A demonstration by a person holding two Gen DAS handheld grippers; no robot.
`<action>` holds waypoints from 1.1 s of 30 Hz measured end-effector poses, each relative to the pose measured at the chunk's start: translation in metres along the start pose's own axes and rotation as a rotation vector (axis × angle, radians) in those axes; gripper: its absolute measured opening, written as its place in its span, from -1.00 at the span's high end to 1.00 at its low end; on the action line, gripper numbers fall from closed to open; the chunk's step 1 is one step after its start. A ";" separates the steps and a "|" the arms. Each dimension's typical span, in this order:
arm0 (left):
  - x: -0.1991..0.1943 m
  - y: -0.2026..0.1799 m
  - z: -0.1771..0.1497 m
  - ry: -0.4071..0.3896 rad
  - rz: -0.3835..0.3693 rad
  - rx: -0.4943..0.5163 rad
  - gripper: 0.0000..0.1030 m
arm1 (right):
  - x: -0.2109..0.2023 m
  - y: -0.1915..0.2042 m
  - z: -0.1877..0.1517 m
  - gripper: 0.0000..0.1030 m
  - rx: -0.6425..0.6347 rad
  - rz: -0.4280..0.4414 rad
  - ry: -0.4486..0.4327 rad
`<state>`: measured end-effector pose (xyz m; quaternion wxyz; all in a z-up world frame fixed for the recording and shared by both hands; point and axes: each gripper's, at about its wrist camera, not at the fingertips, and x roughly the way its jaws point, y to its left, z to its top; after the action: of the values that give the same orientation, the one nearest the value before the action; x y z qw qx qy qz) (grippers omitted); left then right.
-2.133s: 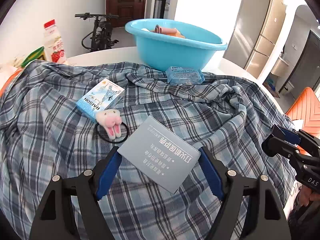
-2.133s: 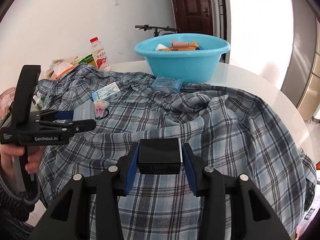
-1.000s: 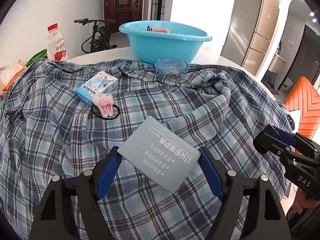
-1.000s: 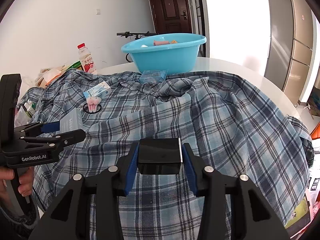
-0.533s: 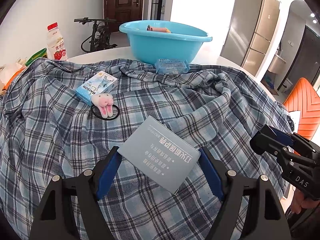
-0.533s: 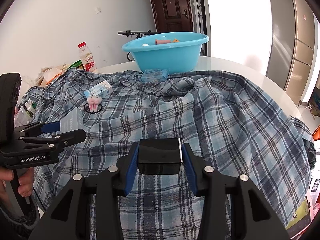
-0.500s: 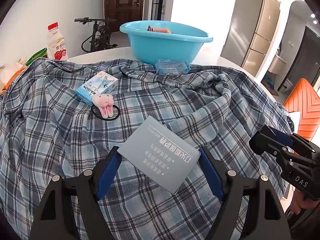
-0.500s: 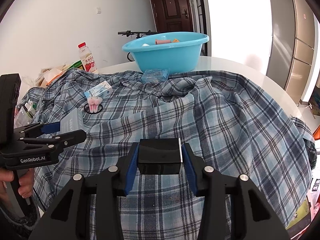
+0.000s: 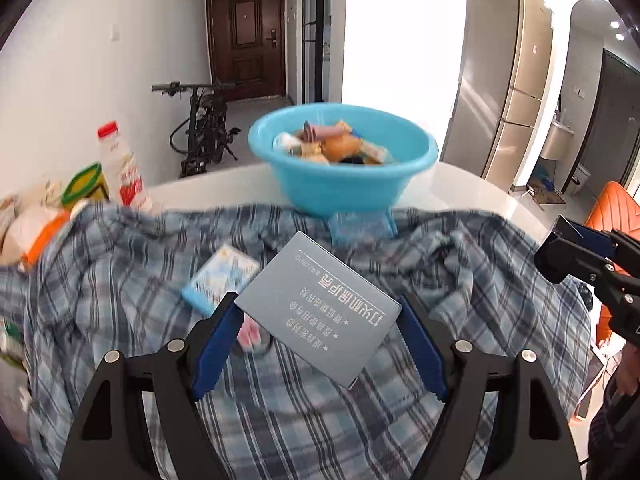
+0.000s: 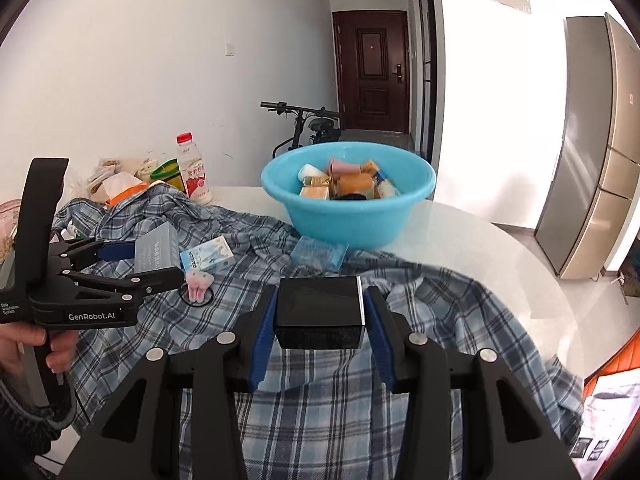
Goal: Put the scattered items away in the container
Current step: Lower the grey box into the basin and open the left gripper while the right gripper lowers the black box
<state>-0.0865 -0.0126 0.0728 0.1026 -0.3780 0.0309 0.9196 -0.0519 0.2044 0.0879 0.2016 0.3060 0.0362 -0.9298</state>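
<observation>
My left gripper is shut on a flat grey box with printed text, held above the plaid shirt. My right gripper is shut on a small black box. The blue basin stands ahead on the table and holds several small items. A blue-and-white carton, a pink bunny hair tie and a blue packet lie on the shirt. In the right wrist view the left gripper is at the left, in a person's hand.
The shirt covers most of the round white table. A red-capped drink bottle and bags sit at the far left. An orange chair stands at the right. A bicycle and a fridge are beyond the table.
Both grippers have risen and moved toward the basin with their boxes still gripped. I now look down into the basin. The items on the shirt have not moved.
</observation>
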 end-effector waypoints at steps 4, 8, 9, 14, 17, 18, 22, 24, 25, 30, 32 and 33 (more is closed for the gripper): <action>0.016 0.001 0.045 -0.025 0.006 -0.007 -0.56 | 0.013 -0.019 0.035 0.20 0.022 0.033 0.016; 0.036 -0.001 0.090 -0.040 -0.027 -0.009 -0.56 | 0.028 -0.036 0.064 0.20 0.041 0.059 0.027; 0.043 -0.003 0.100 -0.035 -0.035 -0.003 -0.56 | 0.033 -0.039 0.071 0.20 0.037 0.046 0.025; 0.088 -0.007 0.142 0.009 -0.101 0.000 -0.56 | 0.067 -0.060 0.105 0.20 0.035 -0.002 0.040; 0.112 -0.010 0.158 0.015 -0.110 -0.005 -0.56 | 0.090 -0.070 0.121 0.20 0.027 -0.026 0.053; 0.120 -0.011 0.164 0.021 -0.118 -0.005 -0.56 | 0.098 -0.072 0.126 0.20 0.025 -0.030 0.059; 0.154 -0.016 0.183 0.051 -0.112 0.007 -0.56 | 0.135 -0.086 0.144 0.20 0.026 -0.025 0.094; 0.172 -0.016 0.192 0.065 -0.113 0.005 -0.56 | 0.154 -0.094 0.151 0.20 0.039 -0.018 0.112; 0.180 -0.015 0.196 0.073 -0.116 0.004 -0.56 | 0.163 -0.098 0.155 0.20 0.049 -0.012 0.122; 0.224 -0.009 0.220 0.116 -0.109 0.011 -0.56 | 0.209 -0.118 0.168 0.20 0.107 0.027 0.179; 0.239 -0.006 0.229 0.130 -0.116 0.003 -0.56 | 0.225 -0.125 0.170 0.20 0.127 0.039 0.197; 0.246 -0.005 0.234 0.138 -0.121 0.001 -0.56 | 0.233 -0.127 0.170 0.20 0.133 0.050 0.207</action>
<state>-0.4175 0.0648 0.0669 0.1559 -0.4416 0.0156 0.8835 -0.3671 0.2060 0.0829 0.1991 0.4139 -0.0124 -0.8882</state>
